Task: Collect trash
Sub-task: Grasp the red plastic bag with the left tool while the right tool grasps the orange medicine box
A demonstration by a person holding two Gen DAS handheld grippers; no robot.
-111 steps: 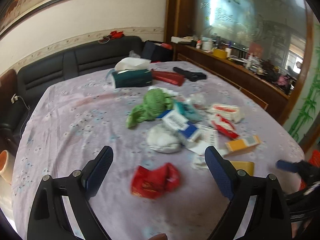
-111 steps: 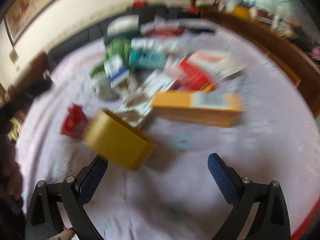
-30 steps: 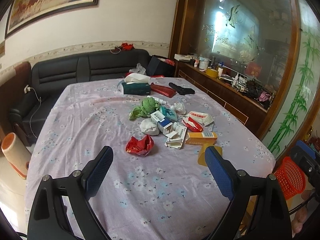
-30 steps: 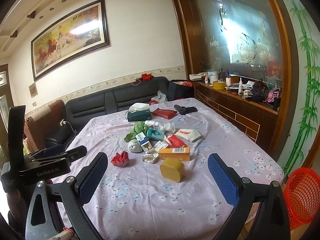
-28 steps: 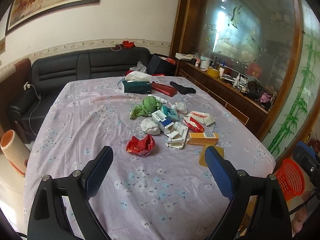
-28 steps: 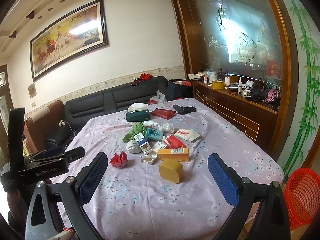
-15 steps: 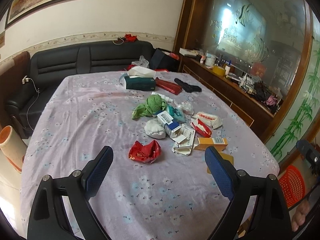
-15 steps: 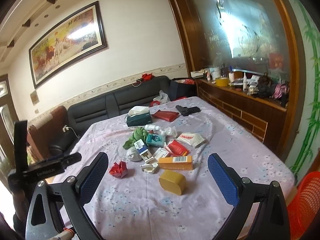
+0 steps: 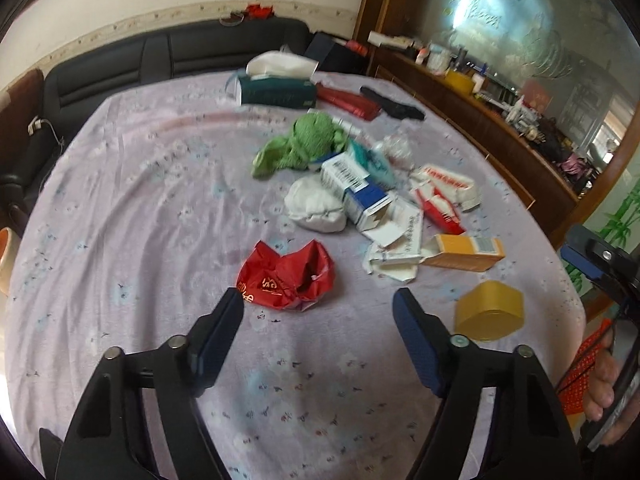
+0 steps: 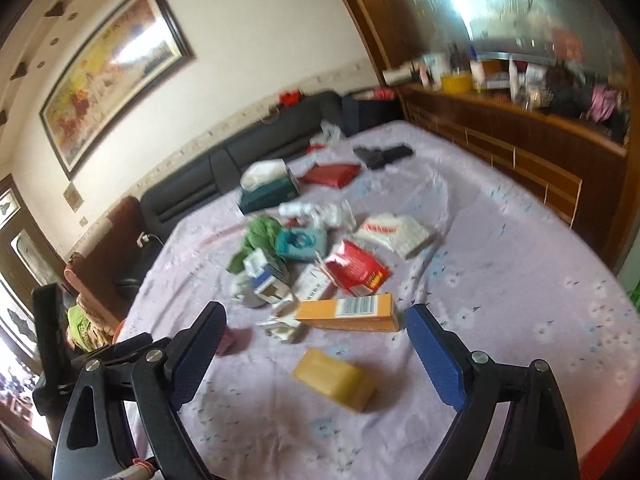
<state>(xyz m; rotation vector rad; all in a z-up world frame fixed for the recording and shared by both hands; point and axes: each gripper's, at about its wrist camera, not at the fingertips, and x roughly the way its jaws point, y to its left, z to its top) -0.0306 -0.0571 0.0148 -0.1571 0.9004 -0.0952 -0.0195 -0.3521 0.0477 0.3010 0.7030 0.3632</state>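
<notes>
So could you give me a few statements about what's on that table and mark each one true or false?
1. The left gripper is clamped on the crumpled red wrapper. False: its jaws are open and the wrapper lies on the lilac floral tablecloth just ahead of them.
2. The right gripper is open and holds nothing. True.
3. The yellow plastic box sits nearer the right gripper than the long orange carton. True.
4. The dark green tissue box is at the near edge of the table. False: it stands at the far side, towards the black sofa.
5. The green cloth lies beside the pile of cartons. True.
</notes>
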